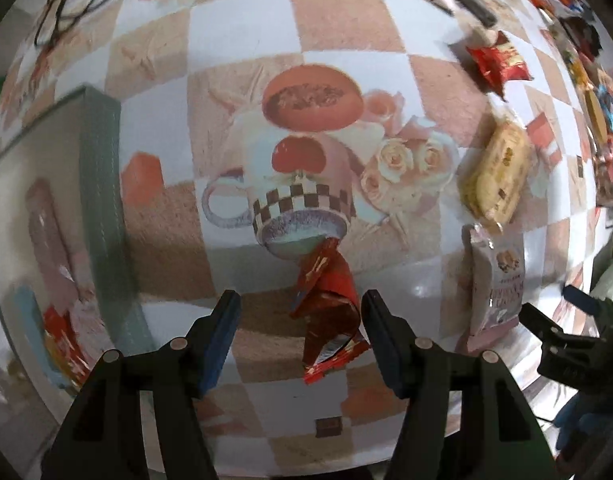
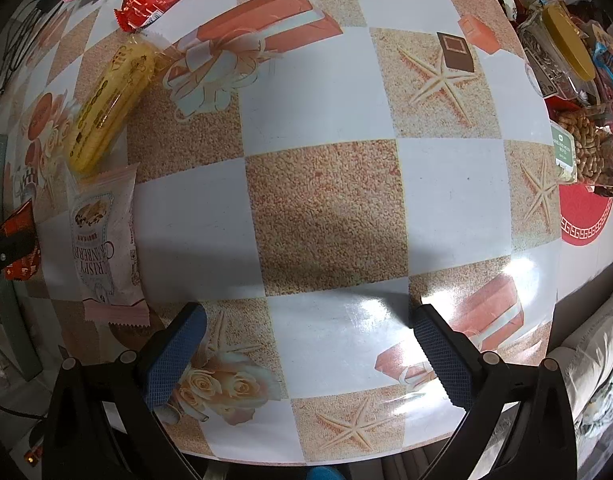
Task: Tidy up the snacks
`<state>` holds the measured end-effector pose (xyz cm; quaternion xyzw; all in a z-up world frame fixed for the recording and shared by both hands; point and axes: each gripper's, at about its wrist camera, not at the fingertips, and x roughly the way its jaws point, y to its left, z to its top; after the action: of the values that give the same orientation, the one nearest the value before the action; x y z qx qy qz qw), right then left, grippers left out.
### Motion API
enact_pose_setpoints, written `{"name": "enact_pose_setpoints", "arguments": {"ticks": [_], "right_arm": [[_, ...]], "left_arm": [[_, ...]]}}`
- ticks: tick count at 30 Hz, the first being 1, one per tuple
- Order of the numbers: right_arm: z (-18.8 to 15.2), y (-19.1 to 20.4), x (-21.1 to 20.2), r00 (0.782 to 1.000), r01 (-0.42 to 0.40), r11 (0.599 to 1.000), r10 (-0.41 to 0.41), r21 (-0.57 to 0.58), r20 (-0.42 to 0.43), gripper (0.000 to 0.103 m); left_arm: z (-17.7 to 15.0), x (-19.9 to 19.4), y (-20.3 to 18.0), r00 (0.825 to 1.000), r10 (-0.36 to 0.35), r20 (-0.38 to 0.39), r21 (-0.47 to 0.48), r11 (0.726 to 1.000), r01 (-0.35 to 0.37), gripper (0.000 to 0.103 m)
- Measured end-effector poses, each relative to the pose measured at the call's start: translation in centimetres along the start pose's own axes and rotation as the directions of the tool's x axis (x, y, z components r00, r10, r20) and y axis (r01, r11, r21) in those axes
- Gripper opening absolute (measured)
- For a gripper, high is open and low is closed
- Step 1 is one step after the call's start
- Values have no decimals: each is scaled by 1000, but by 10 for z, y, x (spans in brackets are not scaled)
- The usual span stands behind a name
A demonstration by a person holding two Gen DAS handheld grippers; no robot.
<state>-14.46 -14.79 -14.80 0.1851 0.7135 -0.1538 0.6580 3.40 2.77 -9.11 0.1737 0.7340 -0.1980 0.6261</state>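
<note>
Left of the red snack packet [image 1: 330, 312], the green box [image 1: 102, 208] is cut off, its contents blurred. The left gripper [image 1: 300, 334] stands apart around that packet, pads not pressing. Right of it lie 2 snacks: yellow biscuit pack [image 1: 496, 170], pink cranberry pack [image 1: 496, 284]. The right gripper [image 2: 310, 354] gapes, empty.

The tablecloth [image 2: 326, 128] is a chequer of white and sandy tan squares, printed with pale starfish, orange gift boxes, cream roses and a cup with a brown-and-white checked band. A red packet [image 1: 330, 312] with gold flecks lies between blue-padded black fingers [image 1: 222, 336]. To the right lie a yellow packet [image 1: 496, 172] and a pale pink packet [image 1: 496, 280]. The box [image 1: 100, 184] on the left is grey-green. A red mat [image 2: 584, 220] carries a white fret border.
</note>
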Motion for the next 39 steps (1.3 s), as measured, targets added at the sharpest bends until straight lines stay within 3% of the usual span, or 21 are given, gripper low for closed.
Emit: {"name": "enact_pose_setpoints", "arguments": {"ticks": [6,10,12,15,20,28,32,33,35,36,38,39], "right_arm": [[2,0,0,1000,-1,1000,1,-1,-4,103],[16,-2,3,995,-11,1000,12,10,-99,103],[25,-7,-7,991,-106,989,113,99,-68,103],[46,-3,-20,980,-192,965,200,179,-23,103],[86,29,-28,973,-226,957,229,183,5,103],[119,69,-24,990,-140,975,142,170,-2,101],[118,92,-29,1000,-15,999,14,32,13,75],[117,95,-32,1000,-7,1000,7,3,25,69],[115,96,-37,999,-1,999,3,-36,47,43],[115,95,-39,999,-9,999,11,-41,49,39],[112,87,-40,994,-98,995,99,-17,38,38],[111,81,-42,991,-132,991,132,0,37,38]], "left_arm": [[-4,15,-9,999,41,4,36,999,-41,68],[-5,25,-17,999,44,5,24,999,-44,72],[-7,21,-20,999,46,7,19,999,-46,73],[-8,24,-24,999,49,12,17,999,-49,75],[-10,26,-27,999,47,10,4,999,-47,77],[-18,26,-32,999,46,22,3,999,-46,81],[-21,24,-30,999,48,17,11,999,-48,80],[-23,22,-29,999,48,21,9,999,-49,78],[-28,15,-25,998,45,40,4,999,-45,64],[-29,13,-24,998,44,47,5,999,-45,58],[-31,11,-25,997,40,59,23,999,-41,28],[-32,10,-24,998,30,57,30,999,-32,25]]}}
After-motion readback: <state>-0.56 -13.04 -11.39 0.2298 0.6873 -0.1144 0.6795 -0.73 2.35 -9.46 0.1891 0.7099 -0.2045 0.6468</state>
